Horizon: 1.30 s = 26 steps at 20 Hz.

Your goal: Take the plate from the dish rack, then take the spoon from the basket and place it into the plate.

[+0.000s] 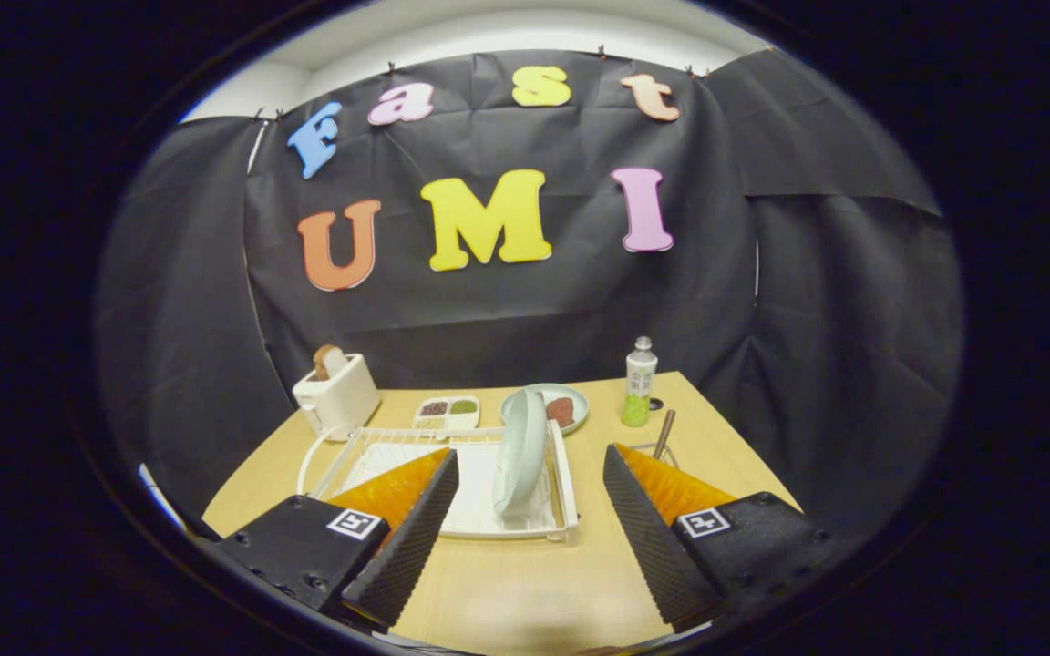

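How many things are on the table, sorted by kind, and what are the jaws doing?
Plates: 2, one on edge in the dish rack, one flat with food
Dish rack: 1
Toaster: 1
Divided dish: 1
Bottle: 1
Basket with spoon: 1
Total: 7
Gripper jaws open, holding nothing.

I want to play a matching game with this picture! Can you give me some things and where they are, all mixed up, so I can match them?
Things:
1. plate
2. spoon
3. toaster
4. bottle

Places:
A. standing on edge in the dish rack, between the open gripper fingers
B. far corner of the table, beside the spoon's basket
C. beyond the rack's far corner, bread sticking out
D. upright in the basket, behind one finger

Pairs: 1-A, 2-D, 3-C, 4-B
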{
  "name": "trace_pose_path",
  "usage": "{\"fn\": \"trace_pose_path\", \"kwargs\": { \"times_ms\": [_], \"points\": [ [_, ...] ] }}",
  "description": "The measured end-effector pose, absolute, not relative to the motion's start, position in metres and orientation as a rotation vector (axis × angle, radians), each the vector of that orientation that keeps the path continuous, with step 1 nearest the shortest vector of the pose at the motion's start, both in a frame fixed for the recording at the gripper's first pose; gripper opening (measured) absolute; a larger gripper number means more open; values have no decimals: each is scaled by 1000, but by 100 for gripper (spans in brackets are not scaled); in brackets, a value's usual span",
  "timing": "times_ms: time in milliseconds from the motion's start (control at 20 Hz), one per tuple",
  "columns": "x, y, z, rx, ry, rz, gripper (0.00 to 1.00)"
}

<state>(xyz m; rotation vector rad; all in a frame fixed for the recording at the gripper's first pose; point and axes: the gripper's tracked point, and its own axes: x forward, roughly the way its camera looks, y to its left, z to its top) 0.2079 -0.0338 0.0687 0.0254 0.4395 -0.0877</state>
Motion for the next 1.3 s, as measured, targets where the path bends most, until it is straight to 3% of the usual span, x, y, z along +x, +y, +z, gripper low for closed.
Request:
{"fn": "trace_pose_path", "kwargs": {
  "times_ms": [500, 900, 1000, 1300],
  "points": [
    [327, -40, 42, -46, 765, -134, 100],
    [365, -44, 28, -253, 984, -330, 100],
    [370, -53, 22, -248, 1007, -404, 82],
    [367, -58, 7, -214, 1126, -447, 31]
  ]
}}
